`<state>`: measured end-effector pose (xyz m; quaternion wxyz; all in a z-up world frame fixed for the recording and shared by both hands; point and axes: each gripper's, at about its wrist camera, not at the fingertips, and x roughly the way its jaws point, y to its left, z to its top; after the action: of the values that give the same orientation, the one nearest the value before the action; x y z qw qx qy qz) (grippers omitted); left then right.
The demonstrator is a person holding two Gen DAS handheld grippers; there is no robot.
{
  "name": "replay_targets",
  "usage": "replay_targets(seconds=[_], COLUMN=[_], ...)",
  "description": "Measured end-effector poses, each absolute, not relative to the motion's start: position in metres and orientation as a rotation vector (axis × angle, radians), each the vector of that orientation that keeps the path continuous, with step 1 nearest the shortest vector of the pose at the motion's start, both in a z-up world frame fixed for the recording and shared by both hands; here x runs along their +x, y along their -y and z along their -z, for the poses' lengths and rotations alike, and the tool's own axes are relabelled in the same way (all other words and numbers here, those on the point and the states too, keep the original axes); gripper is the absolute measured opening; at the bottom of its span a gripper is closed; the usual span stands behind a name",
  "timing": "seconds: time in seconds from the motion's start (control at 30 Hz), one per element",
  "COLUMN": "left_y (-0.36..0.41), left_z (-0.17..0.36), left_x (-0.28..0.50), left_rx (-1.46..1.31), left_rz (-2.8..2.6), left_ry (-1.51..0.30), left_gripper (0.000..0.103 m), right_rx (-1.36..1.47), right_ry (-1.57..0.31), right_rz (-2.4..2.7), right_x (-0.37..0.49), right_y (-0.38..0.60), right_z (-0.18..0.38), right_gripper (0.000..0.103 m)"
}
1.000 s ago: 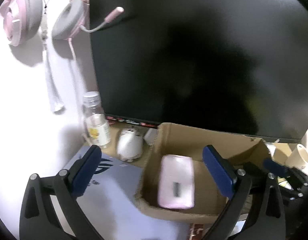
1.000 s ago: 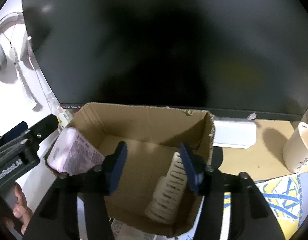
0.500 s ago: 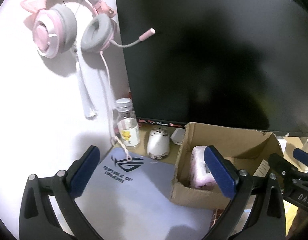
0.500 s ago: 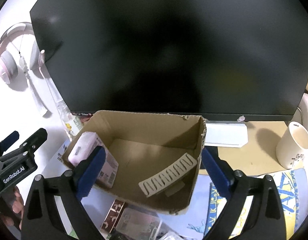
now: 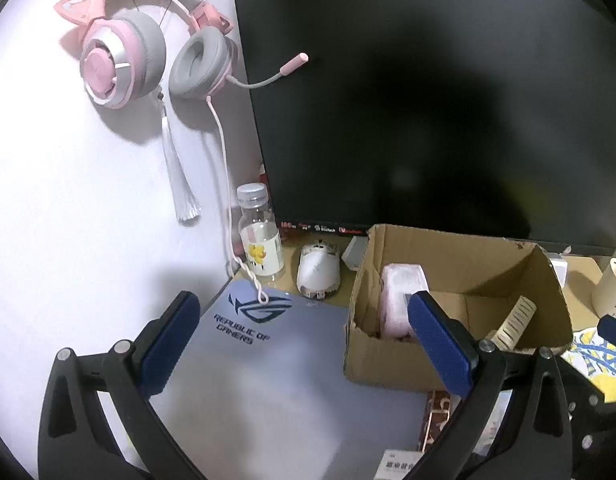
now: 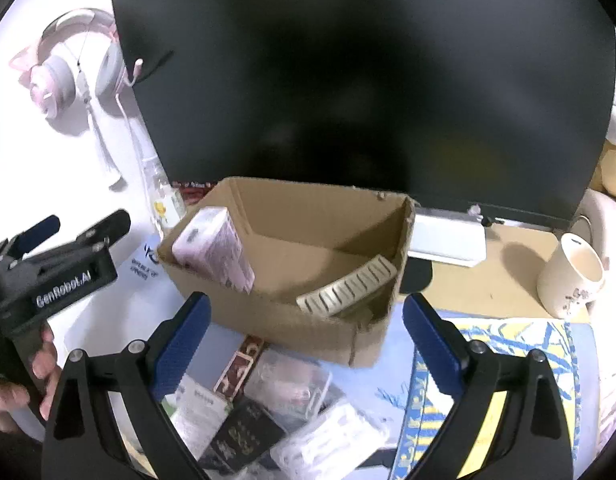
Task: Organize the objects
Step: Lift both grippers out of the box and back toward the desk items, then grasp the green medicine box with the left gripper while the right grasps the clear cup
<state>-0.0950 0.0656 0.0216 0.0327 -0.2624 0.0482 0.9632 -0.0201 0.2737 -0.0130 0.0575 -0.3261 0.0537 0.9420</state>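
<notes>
The cardboard box (image 6: 291,264) before the monitor (image 6: 364,80) holds a pink pack (image 6: 215,250) at its nine o'clock end and a beige comb-like piece (image 6: 348,286) at four o'clock, while both your left gripper (image 5: 303,340) and right gripper (image 6: 303,336) stand wide open and empty, and only your right view shows the scattered packets (image 6: 267,412) at six o'clock.

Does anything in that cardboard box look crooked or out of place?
Yes. The beige slotted rack leans at a slant against the right wall of the cardboard box rather than lying flat. The pink packet stands tipped in the left corner.
</notes>
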Motion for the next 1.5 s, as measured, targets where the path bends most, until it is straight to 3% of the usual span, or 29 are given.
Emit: replay_targets(seconds=[0.63,0.83,1.5], left_y=[-0.044,-0.052,-0.054], left_z=[0.003,0.019,0.05], left_x=[-0.043,-0.036,-0.033], left_rx=[-0.842,-0.891,-1.09], left_rz=[-2.89,-2.837,-2.587], left_ry=[-0.187,-0.242,-0.104], left_gripper=[0.103,0.103,0.103], right_rx=[-1.08,-1.129,-1.32], right_ry=[-0.135,-0.218,-0.348], right_rz=[-2.804,-2.773,-2.687], right_x=[0.016,0.027,0.037], right_y=[-0.25,-0.255,-0.255], right_z=[0.029,0.039,0.076], right_gripper=[0.102,0.102,0.102])
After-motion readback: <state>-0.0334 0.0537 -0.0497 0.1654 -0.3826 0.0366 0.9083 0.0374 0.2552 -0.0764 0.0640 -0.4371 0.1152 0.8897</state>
